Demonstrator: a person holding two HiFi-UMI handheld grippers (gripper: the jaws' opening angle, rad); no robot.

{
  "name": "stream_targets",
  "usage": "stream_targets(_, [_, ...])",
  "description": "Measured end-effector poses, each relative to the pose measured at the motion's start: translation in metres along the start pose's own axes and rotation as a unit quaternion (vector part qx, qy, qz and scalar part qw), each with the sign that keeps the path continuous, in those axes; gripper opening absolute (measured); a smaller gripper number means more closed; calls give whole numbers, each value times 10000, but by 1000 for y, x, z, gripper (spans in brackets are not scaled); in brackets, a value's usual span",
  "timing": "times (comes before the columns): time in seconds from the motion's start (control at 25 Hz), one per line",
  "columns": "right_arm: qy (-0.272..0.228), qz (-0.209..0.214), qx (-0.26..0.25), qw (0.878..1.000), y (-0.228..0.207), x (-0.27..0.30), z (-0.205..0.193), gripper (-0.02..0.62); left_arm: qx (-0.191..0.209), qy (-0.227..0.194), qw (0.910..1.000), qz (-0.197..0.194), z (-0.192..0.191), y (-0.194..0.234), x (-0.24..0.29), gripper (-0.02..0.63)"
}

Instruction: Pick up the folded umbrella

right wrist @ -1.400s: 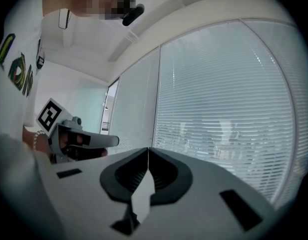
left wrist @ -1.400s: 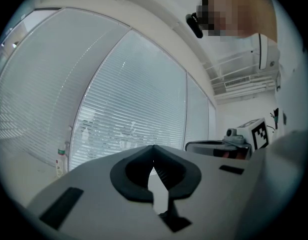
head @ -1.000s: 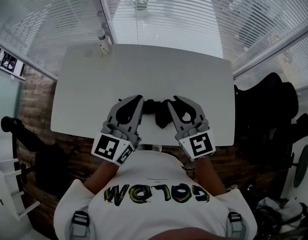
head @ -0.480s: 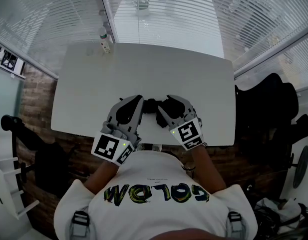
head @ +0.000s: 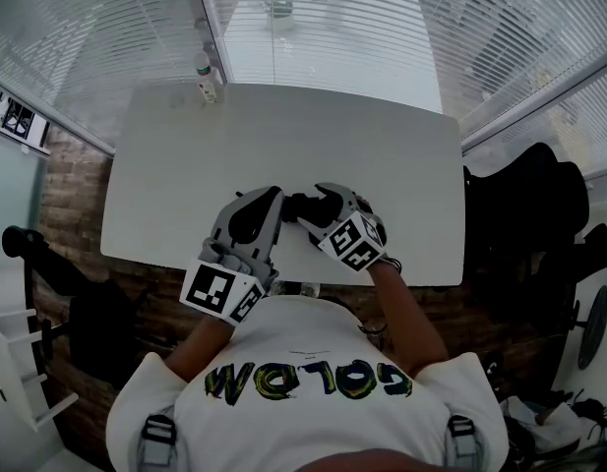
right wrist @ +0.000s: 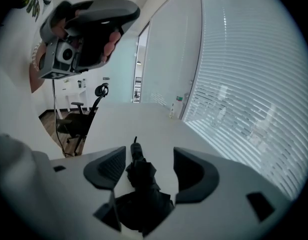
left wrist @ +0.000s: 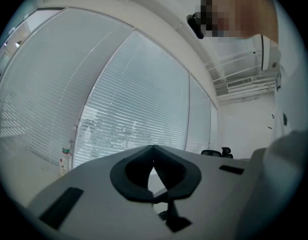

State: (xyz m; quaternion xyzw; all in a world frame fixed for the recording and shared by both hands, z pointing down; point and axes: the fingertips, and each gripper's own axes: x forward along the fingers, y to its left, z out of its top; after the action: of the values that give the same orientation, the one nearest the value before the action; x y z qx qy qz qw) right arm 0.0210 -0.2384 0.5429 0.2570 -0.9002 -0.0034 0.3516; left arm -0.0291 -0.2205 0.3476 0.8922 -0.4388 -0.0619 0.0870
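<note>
The folded black umbrella (head: 299, 205) lies on the white table (head: 382, 165) near its front edge, between my two grippers. In the right gripper view the umbrella (right wrist: 140, 176) lies lengthwise between the jaws, handle end pointing away. My right gripper (right wrist: 150, 160) tilts down over it and its jaws are opening; the pads stand clear of the fabric on both sides. In the head view the right gripper (head: 313, 207) covers the umbrella's right part. My left gripper (head: 272, 197) is held level beside the umbrella's left end. Its jaws (left wrist: 154, 148) are shut, with nothing between them.
A small bottle (head: 207, 85) stands at the table's far left corner, also visible as the bottle (right wrist: 172, 111) by the blinds. Slatted blinds (head: 106, 37) run behind the table. A black office chair (right wrist: 80, 118) stands off the table's left side, and dark chairs (head: 524, 214) to its right.
The right gripper sank and swung left over the umbrella, tilting downward, and its jaws spread apart. The left gripper stayed where it was.
</note>
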Motion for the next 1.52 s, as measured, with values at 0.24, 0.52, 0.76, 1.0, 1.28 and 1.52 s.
stream_targets(0.24, [576,381,-474,9965,7,35,-21,312,-24,14,10000,-10,-1,1,1,11])
stream_targets(0.52, [1166,779,-847,9865,18,67,-46,334,-26,2,10000,24,-1,3,-4,11])
stream_targets(0.76, [1726,1118,-1151,9718,26,90,-71,355,-43,-1,10000,46,1,6,-6,11])
stream_targets(1.0, [2035,1364,-1351,9601,25,109,-84,362,-57,18,10000,65,1,9,-8,11])
stream_targets(1.28, [2188,1744,-1388,9500,33,112,-93,364,-65,23,9999,90,-3,8,-12,11])
stream_targets(1.52, [2400,1833,-1565,9404,43,121,-105,360,-80,8,9999,105,-1,10,-14,11])
